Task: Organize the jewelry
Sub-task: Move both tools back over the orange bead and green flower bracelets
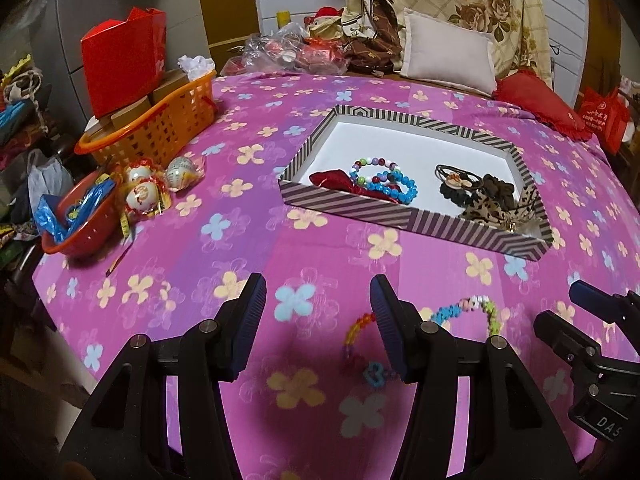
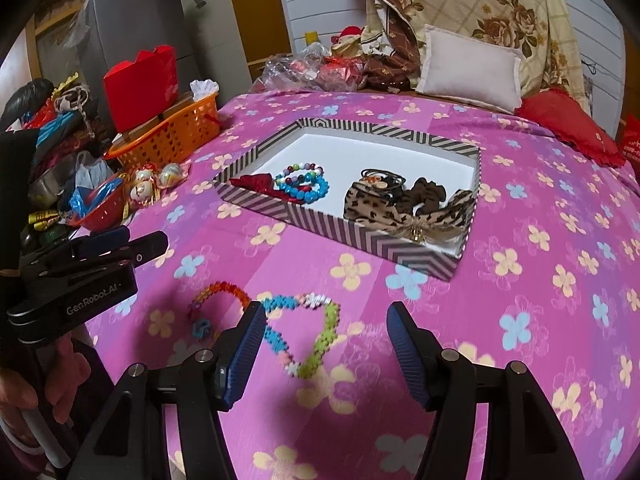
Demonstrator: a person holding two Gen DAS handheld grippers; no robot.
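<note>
A striped shallow box (image 1: pixel 348 203) (image 2: pixel 288 212) lies on the pink flowered bedspread. It holds bead bracelets (image 1: pixel 382 180) (image 2: pixel 306 184) and a red bow on its left, and dark hair ties and leopard-print scrunchies (image 1: pixel 492 200) (image 2: pixel 400 204) on its right. A multicoloured bead necklace (image 2: pixel 316 336) (image 1: pixel 468 308) lies loose on the spread near me. My left gripper (image 1: pixel 318 328) is open and empty above its left part. My right gripper (image 2: pixel 326 352) is open and empty above its heart-shaped loop. The left gripper also shows in the right wrist view (image 2: pixel 132 244).
An orange basket (image 1: pixel 160 128) with a red bag (image 1: pixel 124 60) stands at the left edge, with a red bowl (image 1: pixel 80 216) and wrapped eggs (image 1: pixel 144 188) beside it. Pillows (image 1: pixel 448 56) and a red cushion (image 1: pixel 536 104) lie at the back.
</note>
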